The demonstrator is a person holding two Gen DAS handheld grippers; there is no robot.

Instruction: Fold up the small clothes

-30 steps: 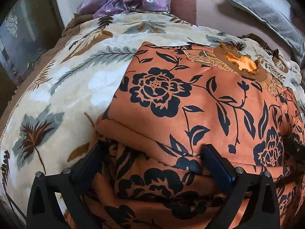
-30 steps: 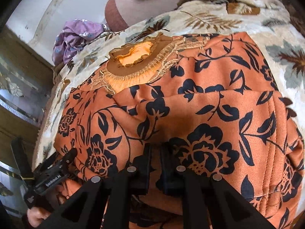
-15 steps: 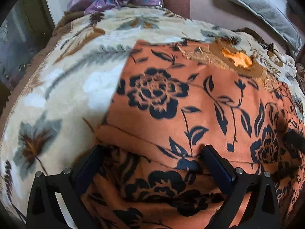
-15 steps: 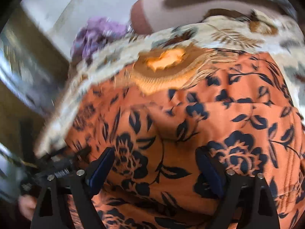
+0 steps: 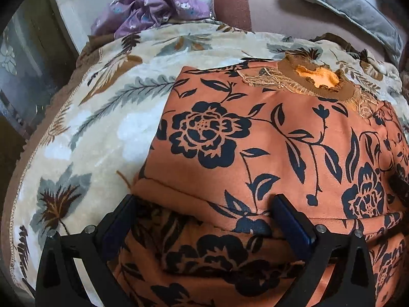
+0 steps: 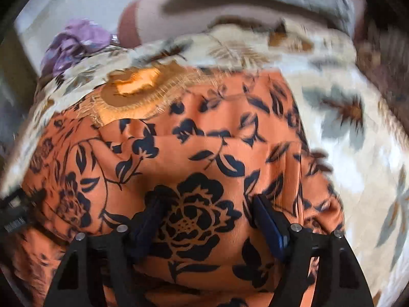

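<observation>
My left tongs [image 5: 204, 212] are spread wide, fingers either side of the folded hem edge of the orange floral top [image 5: 255, 140], pads not pinching anything. Cloth lies btwn & under them, loose. My right tongs [image 6: 207, 209] are apart too, jaws closing in a bit right now, w/ the big black flower print btwn the fingers; pads not pressing the cloth as far as I can see. Right view is blurred, so fine contact is hard to judge.

The top lies flat on the leaf-print blanket [image 5: 102, 128], bottom part folded up over itself near me, brown lace-trimmed collar [image 5: 319, 81] at the far end. In the right view the same top [image 6: 204, 140] fills the middle, collar [image 6: 138, 89] at upper left, blanket [image 6: 358, 140] showing to the right. My left tongs [image 6: 15, 212] just peek in at that view's left edge, beside the top's side.

Further out: crumpled purple cloth [image 5: 153, 7] at the blanket's far-left corner, a reddish-brown bolster [image 5: 232, 5] just beside it, & a grey cushion [image 5: 352, 12] lying across the far right, past the collar.
</observation>
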